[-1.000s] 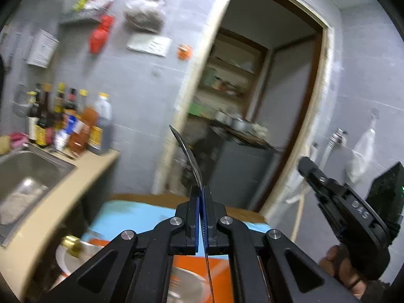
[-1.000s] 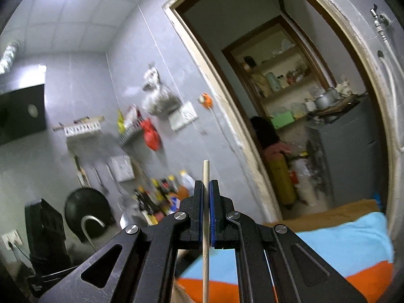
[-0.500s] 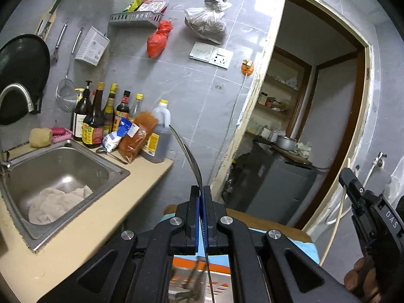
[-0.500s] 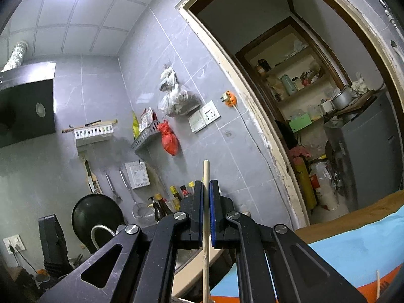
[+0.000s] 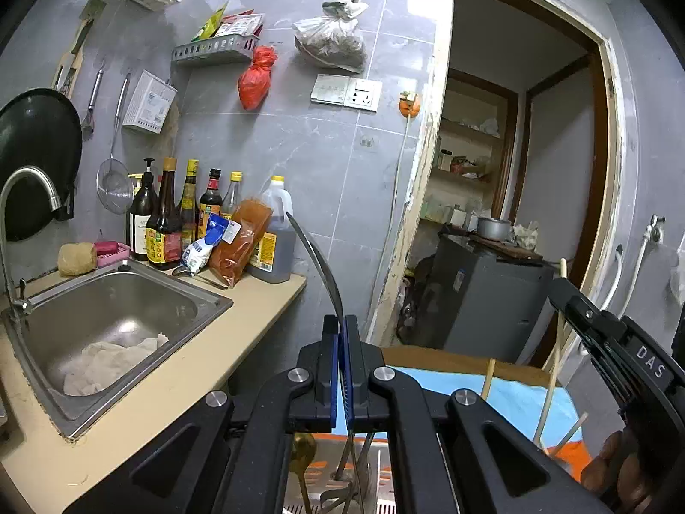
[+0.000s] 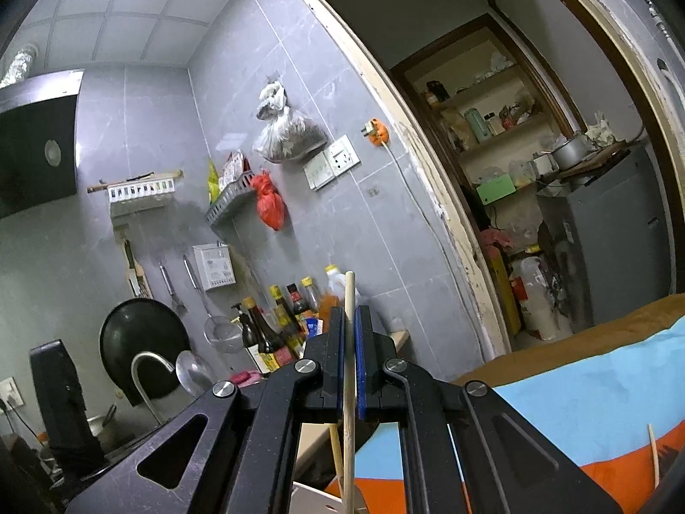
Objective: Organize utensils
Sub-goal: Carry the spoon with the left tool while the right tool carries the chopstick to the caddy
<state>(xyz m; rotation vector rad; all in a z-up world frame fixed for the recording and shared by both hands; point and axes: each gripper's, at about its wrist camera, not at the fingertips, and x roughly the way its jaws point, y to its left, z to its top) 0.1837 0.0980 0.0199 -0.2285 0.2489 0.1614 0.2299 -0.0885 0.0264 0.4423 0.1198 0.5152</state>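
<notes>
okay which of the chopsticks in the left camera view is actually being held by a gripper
The chopstick farthest right and tallest: it runs up through the right hand-held gripper, tip poking above it. The other two chopsticks stand free over the blue cloth.

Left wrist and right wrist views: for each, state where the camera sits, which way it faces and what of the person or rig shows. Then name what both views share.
Left wrist: on the left gripper, shut on a metal utensil, facing the sink and counter; the right gripper and hand show at right.
Right wrist: on the right gripper, shut on a chopstick, tilted up at wall and ceiling.
Shared: red bag, sauce bottles, doorway.
</notes>
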